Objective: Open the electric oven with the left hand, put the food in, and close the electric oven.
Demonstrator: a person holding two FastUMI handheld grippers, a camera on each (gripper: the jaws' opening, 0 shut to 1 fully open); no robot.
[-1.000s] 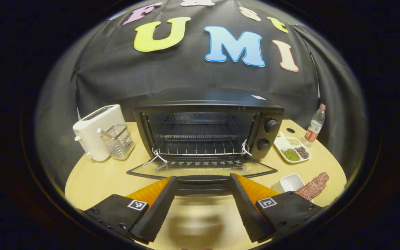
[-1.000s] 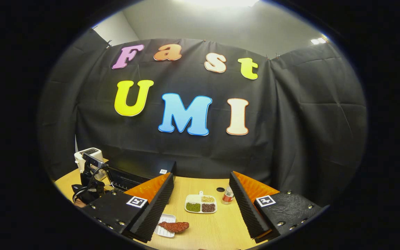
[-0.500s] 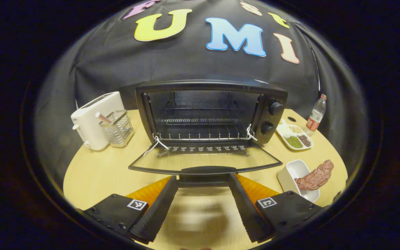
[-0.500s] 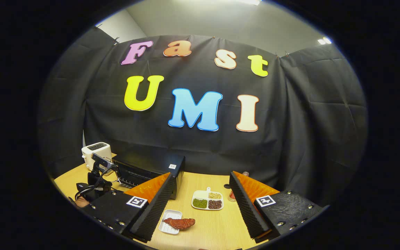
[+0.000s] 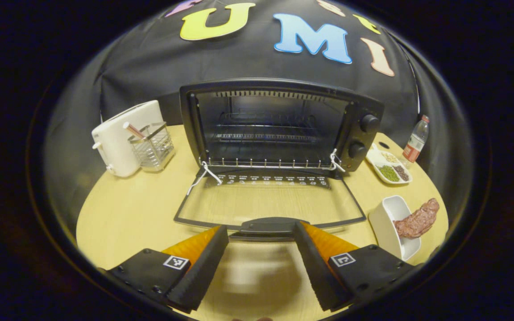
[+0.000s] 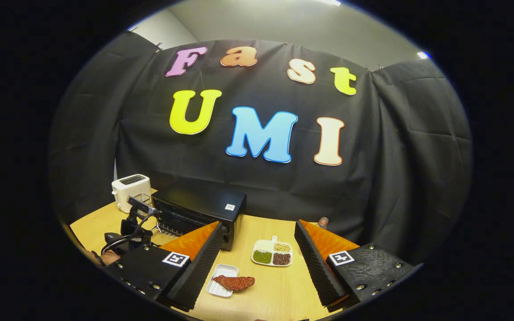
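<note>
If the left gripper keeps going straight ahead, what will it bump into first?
Probably the oven door's handle, which sits right between the open left gripper fingers. Depth is hard to judge; past it lies the lowered glass door.

Staged recording booth, black cloth wall, mock kitchen on wooden counter (toaster, electric oven, food dishes)

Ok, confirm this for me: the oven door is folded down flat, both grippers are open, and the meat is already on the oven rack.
Not quite. The meat is not on the oven rack; it lies across the white dish on the table, right of the oven door, as the left gripper view shows. The door is down flat, and the left gripper and right gripper are open.
</note>
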